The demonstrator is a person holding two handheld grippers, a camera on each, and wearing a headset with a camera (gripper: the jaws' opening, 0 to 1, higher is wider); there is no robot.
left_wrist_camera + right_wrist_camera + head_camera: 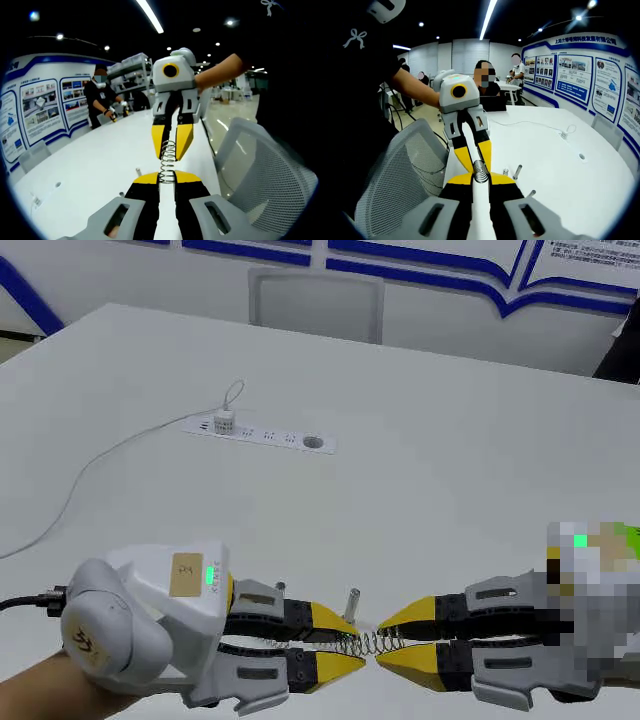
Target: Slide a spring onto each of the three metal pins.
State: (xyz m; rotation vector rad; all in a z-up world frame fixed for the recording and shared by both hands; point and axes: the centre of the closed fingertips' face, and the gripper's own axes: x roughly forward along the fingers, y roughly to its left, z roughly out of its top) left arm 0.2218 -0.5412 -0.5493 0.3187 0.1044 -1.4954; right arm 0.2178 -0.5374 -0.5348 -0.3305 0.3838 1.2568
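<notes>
Low over the near edge of the table point(450, 470), my L gripper point(356, 645) and R gripper point(382, 643) meet tip to tip, both approx level. The spring point(370, 643) lies horizontal btw them, off the table. L jaws are closed on one end, R jaws closed on the other. Pins point(518, 171) stand upright on the table just beside the tips; three show in the R gripper view, and all look bare. In the head view one sits just behind the spring. Further back lie a power strip point(260, 432) w/ a cable point(90, 468).
</notes>
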